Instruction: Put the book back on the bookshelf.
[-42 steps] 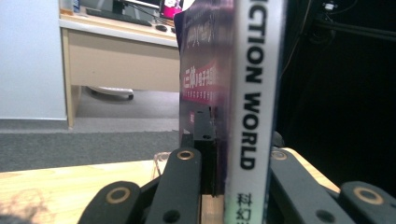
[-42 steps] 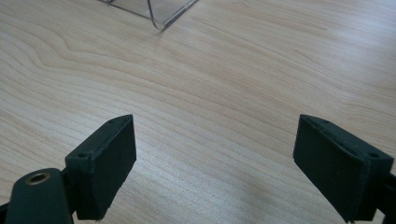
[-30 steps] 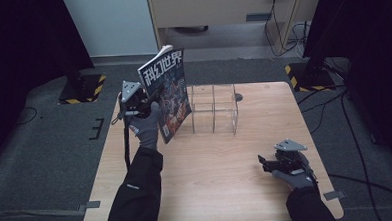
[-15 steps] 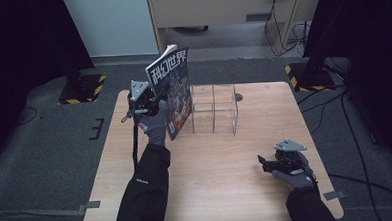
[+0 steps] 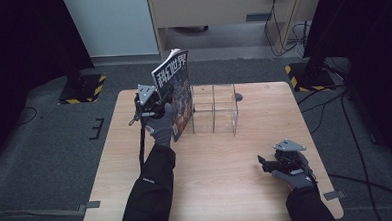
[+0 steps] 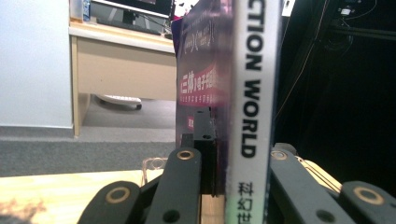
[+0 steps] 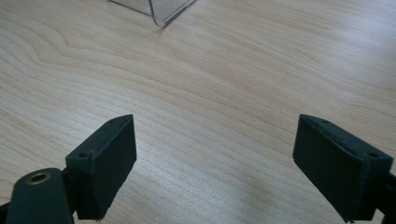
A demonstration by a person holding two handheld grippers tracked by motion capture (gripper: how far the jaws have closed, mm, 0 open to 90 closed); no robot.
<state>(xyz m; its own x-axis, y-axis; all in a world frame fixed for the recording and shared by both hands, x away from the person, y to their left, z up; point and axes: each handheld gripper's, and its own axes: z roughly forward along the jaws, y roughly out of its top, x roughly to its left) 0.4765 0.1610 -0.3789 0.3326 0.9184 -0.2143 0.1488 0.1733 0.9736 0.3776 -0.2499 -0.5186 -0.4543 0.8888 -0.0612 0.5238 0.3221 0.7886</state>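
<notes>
Under both tools, a wooden table (image 5: 222,189). Just beyond the left gripper (image 5: 151,103), a clear acrylic rack (image 5: 215,108), its near corner also caught ahead of the right gripper (image 7: 212,154) in the right gripper view. Pinched upright in the left gripper, a magazine (image 5: 176,94): cover seen from the high view, white spine lettering read in the left gripper view. Right gripper low over bare wood, spread wide, well apart from the magazine.

My left tongs (image 6: 219,158) hide the magazine's (image 6: 252,93) lower spine, and the picture's top edge cuts off its title. From above, my hand (image 5: 160,128) covers its bottom corner. The clear rack (image 7: 154,10) is cropped at the top edge.
</notes>
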